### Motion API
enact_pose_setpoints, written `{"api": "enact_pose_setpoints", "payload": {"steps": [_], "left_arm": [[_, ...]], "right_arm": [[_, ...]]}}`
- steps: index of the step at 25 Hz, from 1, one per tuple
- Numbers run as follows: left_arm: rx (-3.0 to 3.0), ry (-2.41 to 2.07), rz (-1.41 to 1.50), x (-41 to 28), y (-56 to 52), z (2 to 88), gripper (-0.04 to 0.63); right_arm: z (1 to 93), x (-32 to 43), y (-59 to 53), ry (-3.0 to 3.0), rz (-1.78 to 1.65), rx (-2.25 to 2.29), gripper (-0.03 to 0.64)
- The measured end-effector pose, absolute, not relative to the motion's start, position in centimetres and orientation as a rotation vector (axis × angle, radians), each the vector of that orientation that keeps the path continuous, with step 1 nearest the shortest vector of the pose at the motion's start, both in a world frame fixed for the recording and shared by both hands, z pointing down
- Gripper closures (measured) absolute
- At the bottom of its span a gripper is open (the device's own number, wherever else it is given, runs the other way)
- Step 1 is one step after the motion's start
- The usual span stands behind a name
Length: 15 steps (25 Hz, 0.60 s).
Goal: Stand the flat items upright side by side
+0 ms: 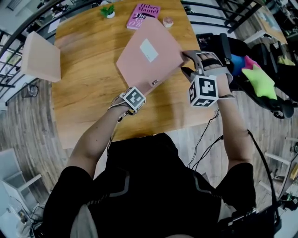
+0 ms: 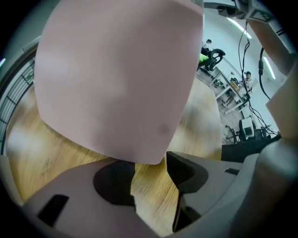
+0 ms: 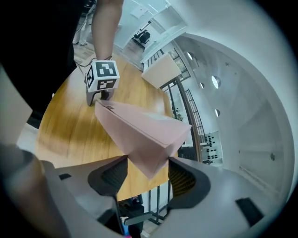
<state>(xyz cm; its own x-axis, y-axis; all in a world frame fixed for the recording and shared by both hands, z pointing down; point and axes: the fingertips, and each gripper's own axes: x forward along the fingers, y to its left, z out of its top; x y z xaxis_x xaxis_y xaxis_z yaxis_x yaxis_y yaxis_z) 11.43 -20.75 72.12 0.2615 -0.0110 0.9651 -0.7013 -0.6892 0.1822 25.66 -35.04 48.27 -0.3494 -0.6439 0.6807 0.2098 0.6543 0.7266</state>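
My right tongs (image 3: 146,172) clamp one corner of the pink box (image 1: 149,56), holding it tilted above the surface (image 1: 88,88). My left tongs (image 2: 151,174) stand released at a neighbouring corner of the box, and a pink book (image 1: 142,16) lies beyond the box.

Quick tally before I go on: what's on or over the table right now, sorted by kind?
Flat boxes: 2, the pink flat box and the beige flat box
Books: 1, the pink paperback book
Plants: 1, the potted plant
Other: 1, a small round pink object
Total: 5
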Motion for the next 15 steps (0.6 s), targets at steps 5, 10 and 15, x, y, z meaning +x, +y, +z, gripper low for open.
{"api": "enact_pose_setpoints", "payload": {"steps": [5, 10, 15], "left_arm": [[1.883, -0.603, 1.505, 11.1, -20.6, 72.3, 0.365], [1.900, -0.568, 1.506, 11.7, -20.6, 71.6, 0.362], [1.953, -0.670, 1.433, 10.7, -21.5, 70.0, 0.362]], "right_arm": [[46.8, 23.5, -34.7, -1.659, -1.076, 0.284, 0.342], [45.9, 21.3, -33.1, -1.649, -1.190, 0.216, 0.356], [44.9, 19.4, -31.4, -1.648, -1.296, 0.147, 0.357]]}}
